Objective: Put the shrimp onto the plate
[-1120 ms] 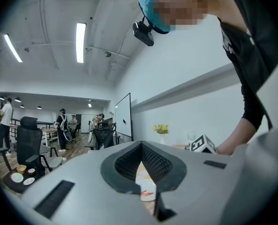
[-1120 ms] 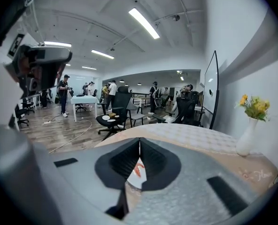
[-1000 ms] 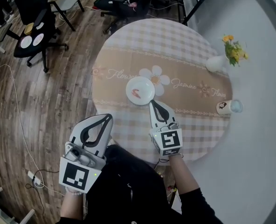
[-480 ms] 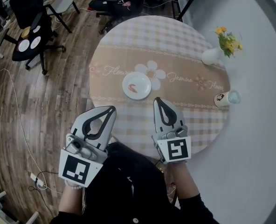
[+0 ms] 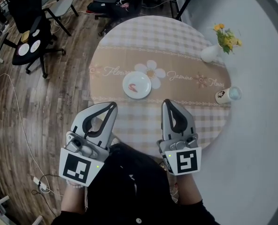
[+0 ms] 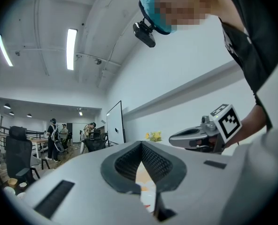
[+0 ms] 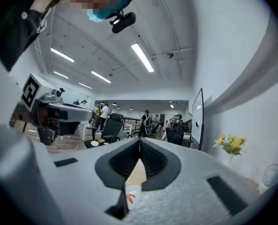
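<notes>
Head view first. The shrimp (image 5: pixel 133 88) is lying on the white plate (image 5: pixel 144 80), toward its left side, out in the middle of the round table (image 5: pixel 186 46). Both tools sit on the person's side of the plate and well apart from it. The left gripper (image 5: pixel 112 106) is below-left of the plate, and the right gripper (image 5: pixel 167 102) is below-right of it. A vase of yellow flowers (image 5: pixel 226 37) stands far off to the plate's upper right. A cup (image 5: pixel 223 96) sits at the table's edge, right of the plate.

Left gripper view now. The left gripper (image 6: pixel 141 145) has its tips pressed together with nothing between them, only a sliver of table showing through the loop.

Right gripper view. The right gripper (image 7: pixel 140 142) is the same, tips touching and empty. Through the gap below the tips you can see the plate (image 7: pixel 138 191) with the shrimp (image 7: pixel 130 198) resting on it.

The placing step looks complete, with the shrimp on the plate and neither tool carrying anything. The next move calls for very little. Keep both grippers clear of the plate so nothing gets nudged.
</notes>
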